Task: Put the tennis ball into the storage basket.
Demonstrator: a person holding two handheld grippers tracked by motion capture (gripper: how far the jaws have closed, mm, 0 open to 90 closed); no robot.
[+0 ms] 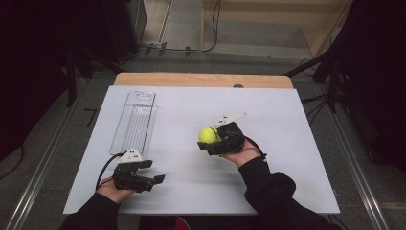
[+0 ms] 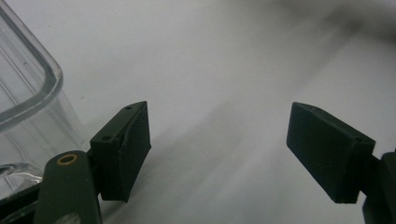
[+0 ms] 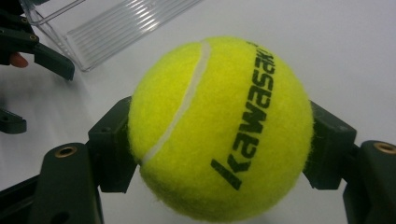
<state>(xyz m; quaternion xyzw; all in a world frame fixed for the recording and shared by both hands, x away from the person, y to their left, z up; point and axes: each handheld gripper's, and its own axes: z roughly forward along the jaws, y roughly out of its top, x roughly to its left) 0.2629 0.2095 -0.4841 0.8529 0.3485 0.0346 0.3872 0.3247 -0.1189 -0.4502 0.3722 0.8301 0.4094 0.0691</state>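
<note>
Your right tool grips the tennis ball at frame centre; your left tool sits released. The clear tray, upper left, looks unfilled, so placing probably remains.

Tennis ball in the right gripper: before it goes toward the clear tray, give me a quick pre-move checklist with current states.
1. Grip on ball: the right gripper has both jaws pressed on opposite sides of the tennis ball. Ok.
2. Ball lifted clear of the table: contact underneath is hidden. Cannot tell.
3. Clear tray open and free of objects: it looks empty in the high view. Ok.
4. Left gripper free: jaws wide apart, nothing between them. Ok.
5. Left gripper out of the path: it sits right at the tray's near end and may crowd the approach. Not ok.
6. Table between ball and tray: bare. Ok.
</note>
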